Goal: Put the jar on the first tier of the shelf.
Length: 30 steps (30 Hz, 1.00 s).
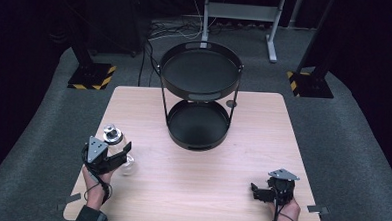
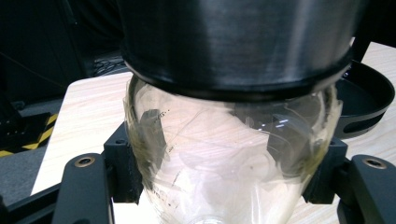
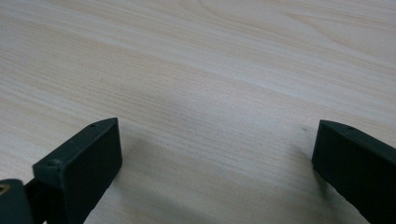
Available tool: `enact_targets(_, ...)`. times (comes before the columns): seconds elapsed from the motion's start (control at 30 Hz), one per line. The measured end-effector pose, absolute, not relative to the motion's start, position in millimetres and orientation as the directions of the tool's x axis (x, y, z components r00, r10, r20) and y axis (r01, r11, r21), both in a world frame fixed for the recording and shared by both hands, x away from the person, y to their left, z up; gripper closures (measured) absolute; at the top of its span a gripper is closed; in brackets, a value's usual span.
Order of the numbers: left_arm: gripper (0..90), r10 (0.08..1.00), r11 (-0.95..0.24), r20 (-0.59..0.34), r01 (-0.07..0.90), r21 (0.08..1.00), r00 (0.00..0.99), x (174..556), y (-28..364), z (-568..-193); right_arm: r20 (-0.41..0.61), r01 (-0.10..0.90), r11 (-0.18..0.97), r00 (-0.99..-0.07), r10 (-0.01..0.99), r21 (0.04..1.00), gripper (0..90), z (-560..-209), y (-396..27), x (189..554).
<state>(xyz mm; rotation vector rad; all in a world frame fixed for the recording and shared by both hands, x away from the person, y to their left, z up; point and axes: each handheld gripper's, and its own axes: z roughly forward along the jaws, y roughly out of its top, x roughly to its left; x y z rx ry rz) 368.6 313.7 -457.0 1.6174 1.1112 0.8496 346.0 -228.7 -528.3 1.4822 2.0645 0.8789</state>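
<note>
Near the left front of the wooden table [image 1: 191,175], a clear glass jar [image 1: 118,146] with a metal lid [image 1: 112,134] is held tilted, its lid pointing away from the person. It is clamped by the left gripper [image 1: 123,155]; in the left gripper view the black pads [image 2: 125,168] are seen pressed against both sides of the glass body [image 2: 224,163], just below the brushed metal lid [image 2: 233,42]. The right gripper [image 1: 258,189] is positioned low over the table's right front, well apart from the jar, with its jaws spread wide and only bare wood [image 3: 210,93] between them. A black two-tier round tray stand [image 1: 199,93] is located at the far middle of the table.
</note>
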Motion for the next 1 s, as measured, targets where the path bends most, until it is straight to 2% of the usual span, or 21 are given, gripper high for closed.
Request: enact_targets(1.0,31.5,0.919,-0.142,0.03,0.258,0.956,0.394,385.5,283.0,-448.5,0.005,0.661,0.221,-0.322,0.947,0.717,0.8,-528.3,-228.7,346.0)
